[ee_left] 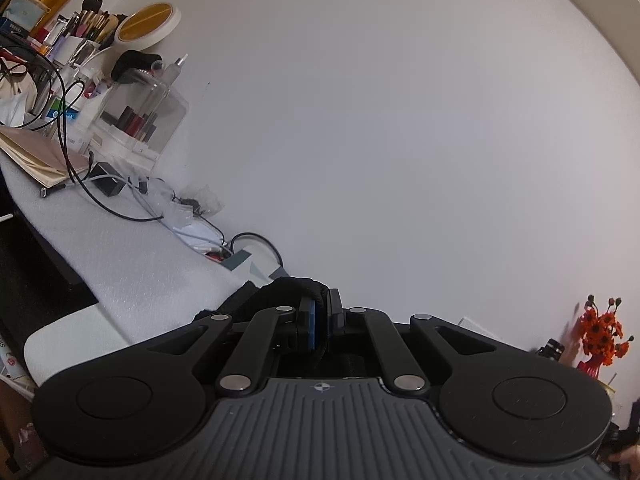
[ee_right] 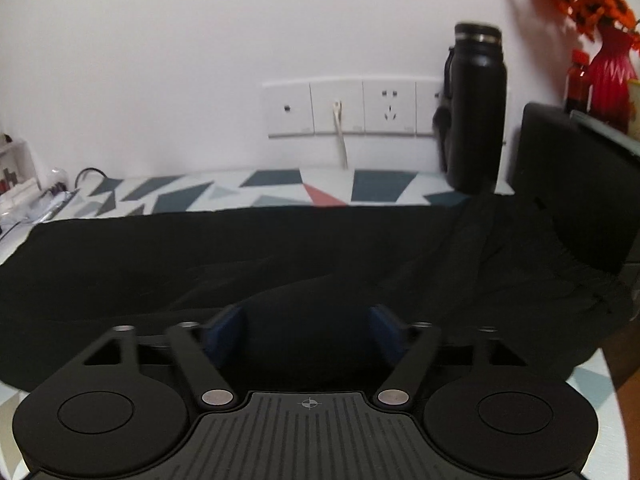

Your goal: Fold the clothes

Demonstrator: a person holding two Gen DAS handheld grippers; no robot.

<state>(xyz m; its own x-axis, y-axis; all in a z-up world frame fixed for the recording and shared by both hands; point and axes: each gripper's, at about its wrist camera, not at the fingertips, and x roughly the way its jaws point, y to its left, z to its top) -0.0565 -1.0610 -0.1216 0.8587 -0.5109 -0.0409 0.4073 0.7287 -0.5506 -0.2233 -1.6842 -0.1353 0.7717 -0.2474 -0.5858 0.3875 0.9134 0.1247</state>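
Observation:
A black garment lies spread across the patterned table in the right wrist view, with a gathered waistband at the right. My right gripper is open just above the cloth, blue pads wide apart, a hump of fabric between them. In the left wrist view my left gripper is shut on a fold of the black garment, lifted and tilted toward the white wall; the cloth bunches around its fingertips.
Cosmetics organizers, a round mirror, notebook and cables crowd the table's left end. A black flask, wall sockets, a dark box and a red vase of orange flowers stand at the back right.

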